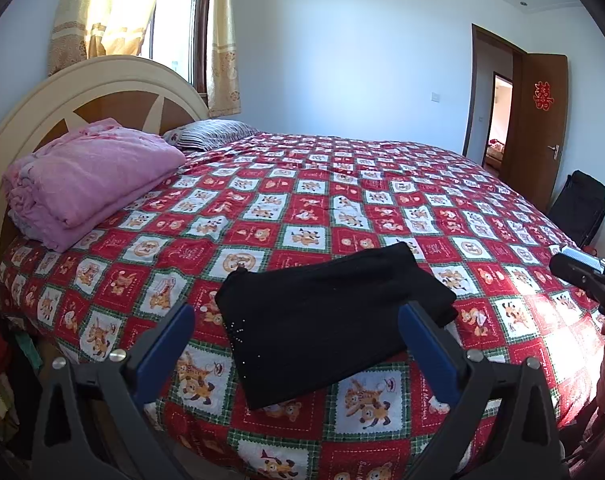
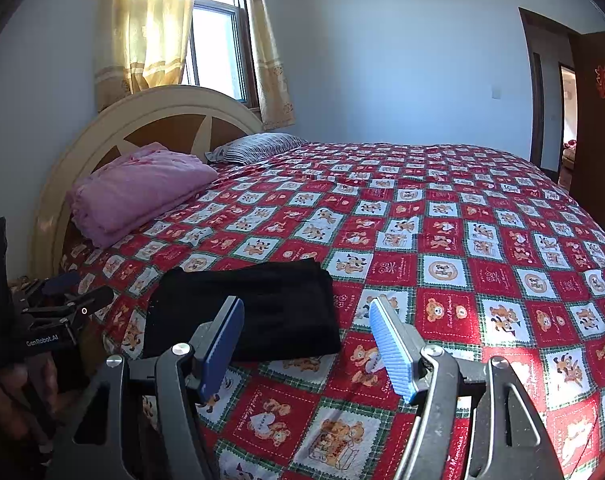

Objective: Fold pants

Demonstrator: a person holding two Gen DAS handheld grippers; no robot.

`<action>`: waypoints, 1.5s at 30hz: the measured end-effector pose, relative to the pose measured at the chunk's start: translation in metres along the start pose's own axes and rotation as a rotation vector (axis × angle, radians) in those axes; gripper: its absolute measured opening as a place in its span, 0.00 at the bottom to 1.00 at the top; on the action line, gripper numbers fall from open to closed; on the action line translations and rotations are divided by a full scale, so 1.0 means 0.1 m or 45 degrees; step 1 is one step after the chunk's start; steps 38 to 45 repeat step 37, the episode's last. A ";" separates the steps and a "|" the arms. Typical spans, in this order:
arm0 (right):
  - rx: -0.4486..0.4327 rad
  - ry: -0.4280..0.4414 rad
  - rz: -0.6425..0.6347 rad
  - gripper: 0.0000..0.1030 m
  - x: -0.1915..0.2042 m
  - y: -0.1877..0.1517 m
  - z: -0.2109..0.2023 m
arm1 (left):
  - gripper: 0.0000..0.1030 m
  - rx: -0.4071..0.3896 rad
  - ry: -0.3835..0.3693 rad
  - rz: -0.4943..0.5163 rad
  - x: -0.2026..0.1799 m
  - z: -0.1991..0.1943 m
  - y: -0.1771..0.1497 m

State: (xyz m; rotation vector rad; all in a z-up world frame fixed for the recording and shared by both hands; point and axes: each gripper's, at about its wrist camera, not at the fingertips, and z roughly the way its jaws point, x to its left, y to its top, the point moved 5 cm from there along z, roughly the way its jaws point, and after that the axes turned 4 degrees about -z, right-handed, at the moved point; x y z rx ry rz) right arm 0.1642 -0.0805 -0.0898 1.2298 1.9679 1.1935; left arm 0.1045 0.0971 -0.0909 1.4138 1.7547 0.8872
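Black pants (image 1: 326,328) are seen folded into a soft rectangular stack near the bedspread's (image 1: 342,208) front edge; leg and waistband details cannot be made out in the dark knit. Left gripper (image 1: 296,340) is held spread above it, nothing pinched. Right gripper (image 2: 306,344) is likewise parted, empty, beside the stack. Ribbed blue pads (image 2: 392,350) are noted. A plush pink blanket (image 1: 90,180) is recorded by the headboard (image 1: 114,76).
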 end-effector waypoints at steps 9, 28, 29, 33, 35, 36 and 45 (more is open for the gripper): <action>-0.005 -0.009 -0.015 0.65 0.01 0.01 -0.01 | 1.00 -0.008 -0.005 0.005 -0.02 0.00 0.00; -0.009 -0.006 -0.037 0.65 0.05 -0.01 -0.01 | 1.00 0.011 0.015 -0.009 0.03 0.05 -0.02; -0.007 -0.006 -0.038 0.65 0.05 -0.02 0.00 | 1.00 0.011 0.015 -0.009 0.03 0.05 -0.02; 0.000 -0.002 -0.045 0.65 0.06 -0.04 0.01 | 1.00 0.003 0.004 0.001 0.03 0.05 -0.03; 0.003 0.000 -0.048 0.65 0.06 -0.04 0.01 | 1.00 -0.001 0.000 0.008 0.02 0.05 -0.04; 0.004 0.000 -0.049 0.65 0.06 -0.04 0.02 | 1.00 -0.001 -0.008 0.011 0.01 0.05 -0.04; 0.004 0.001 -0.048 0.65 0.06 -0.05 0.02 | 1.00 -0.001 -0.015 0.012 0.00 0.05 -0.05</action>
